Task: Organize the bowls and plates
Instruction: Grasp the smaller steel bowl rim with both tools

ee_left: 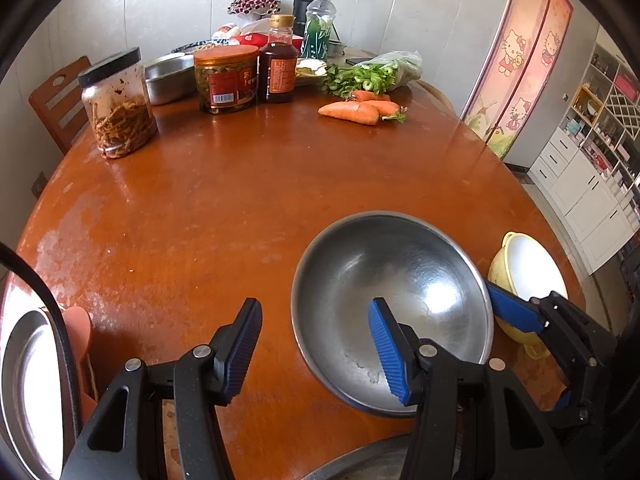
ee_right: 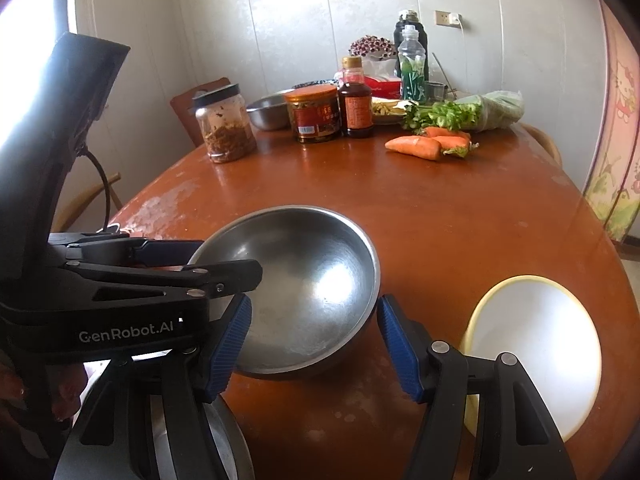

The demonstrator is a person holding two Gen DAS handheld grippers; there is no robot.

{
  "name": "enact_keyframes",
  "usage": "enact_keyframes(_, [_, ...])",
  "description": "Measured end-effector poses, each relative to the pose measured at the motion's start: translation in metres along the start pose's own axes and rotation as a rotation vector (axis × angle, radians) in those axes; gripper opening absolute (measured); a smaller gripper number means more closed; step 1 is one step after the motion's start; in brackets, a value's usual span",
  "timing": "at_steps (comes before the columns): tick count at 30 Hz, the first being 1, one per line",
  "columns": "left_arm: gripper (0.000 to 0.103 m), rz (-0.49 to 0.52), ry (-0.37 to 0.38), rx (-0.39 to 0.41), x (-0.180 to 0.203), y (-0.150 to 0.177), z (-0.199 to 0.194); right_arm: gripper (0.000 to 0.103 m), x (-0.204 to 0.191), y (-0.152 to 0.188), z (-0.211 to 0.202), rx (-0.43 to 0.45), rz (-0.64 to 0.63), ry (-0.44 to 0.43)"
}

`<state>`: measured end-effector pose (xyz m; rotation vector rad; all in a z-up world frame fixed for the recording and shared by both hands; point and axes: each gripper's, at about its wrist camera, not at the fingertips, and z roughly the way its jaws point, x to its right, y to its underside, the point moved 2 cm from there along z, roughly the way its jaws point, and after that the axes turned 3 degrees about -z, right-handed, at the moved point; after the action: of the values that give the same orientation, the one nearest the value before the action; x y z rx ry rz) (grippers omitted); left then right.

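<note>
A steel bowl (ee_left: 394,280) (ee_right: 308,280) stands on the brown round table (ee_left: 208,208) near its front edge. My left gripper (ee_left: 316,346) is open; its right finger is over the bowl's near left rim, its left finger outside. My right gripper (ee_right: 314,344) is open and spans the bowl's near side; one of its blue fingers (ee_left: 514,308) shows beside the bowl's right rim. A yellow bowl with white inside (ee_left: 528,276) (ee_right: 532,344) stands right of the steel bowl. A steel plate (ee_left: 30,384) lies at the far left edge.
At the table's back stand a jar of pickles (ee_left: 118,104), a red-lidded jar (ee_left: 226,78), a sauce bottle (ee_left: 278,60), another steel bowl (ee_left: 168,76), carrots (ee_left: 360,110) and greens (ee_left: 380,72). A wooden chair (ee_left: 60,104) is behind left. Another steel dish rim (ee_left: 360,464) is at the bottom.
</note>
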<state>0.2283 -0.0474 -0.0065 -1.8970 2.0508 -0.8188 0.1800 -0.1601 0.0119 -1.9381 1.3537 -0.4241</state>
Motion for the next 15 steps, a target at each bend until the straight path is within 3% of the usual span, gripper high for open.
enact_keyframes(4, [0.054, -0.031, 0.042, -0.016, -0.004, -0.001, 0.004, 0.068, -0.003, 0.001, 0.006, -0.011, -0.005, -0.011])
enact_keyframes(8, [0.047, -0.02, 0.031, -0.011, -0.003, 0.0, 0.003, 0.067, -0.008, 0.0, 0.009, -0.014, -0.02, -0.022])
enact_keyframes(15, [0.047, -0.023, 0.021, -0.004, -0.006, 0.002, -0.001, 0.067, -0.012, -0.001, 0.008, -0.013, -0.028, -0.027])
